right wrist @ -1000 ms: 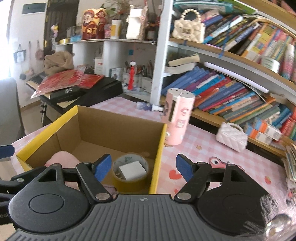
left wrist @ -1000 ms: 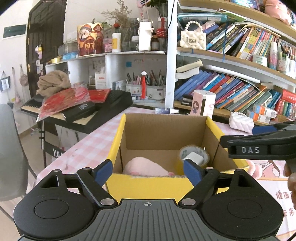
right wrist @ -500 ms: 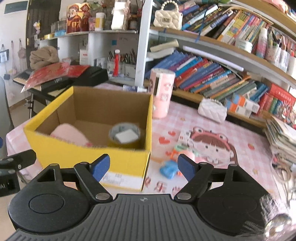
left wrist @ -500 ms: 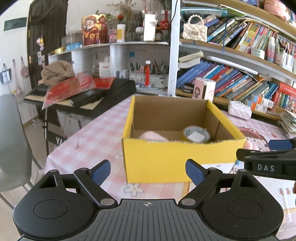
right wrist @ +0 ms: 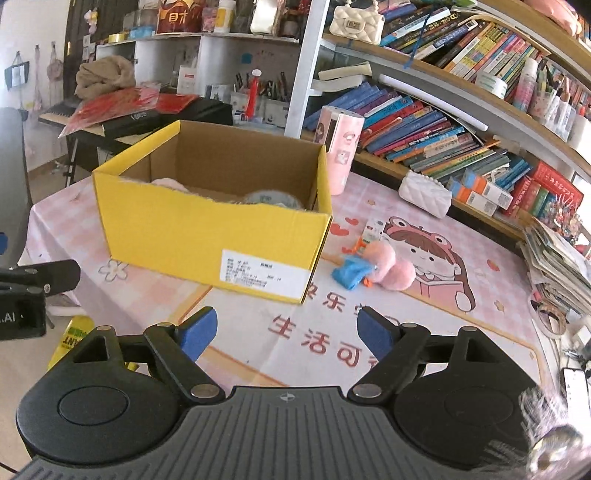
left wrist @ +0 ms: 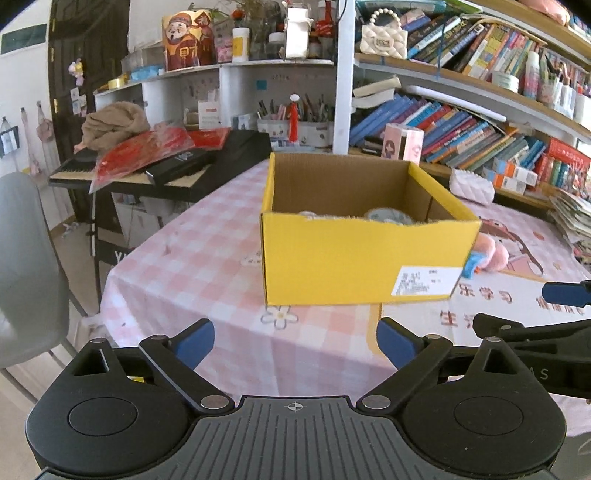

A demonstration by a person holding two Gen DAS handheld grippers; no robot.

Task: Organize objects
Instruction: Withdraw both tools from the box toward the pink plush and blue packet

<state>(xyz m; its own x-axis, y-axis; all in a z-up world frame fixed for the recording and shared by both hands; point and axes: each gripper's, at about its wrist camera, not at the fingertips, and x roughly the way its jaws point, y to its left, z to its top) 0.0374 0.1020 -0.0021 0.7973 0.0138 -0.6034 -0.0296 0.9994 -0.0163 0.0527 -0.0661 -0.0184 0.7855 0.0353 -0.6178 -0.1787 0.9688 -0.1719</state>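
Yellow box (right wrist: 207, 236) upright, mouth up, long axis roughly across the table; left gripper (left wrist: 295, 341) and right gripper (right wrist: 284, 332) both empty, jaws just widened.

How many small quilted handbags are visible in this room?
2. A cream handbag with a pearl handle sits on an upper bookshelf. A white handbag lies on the low shelf edge beside the table, behind the yellow box. Others may be hidden in the clutter.
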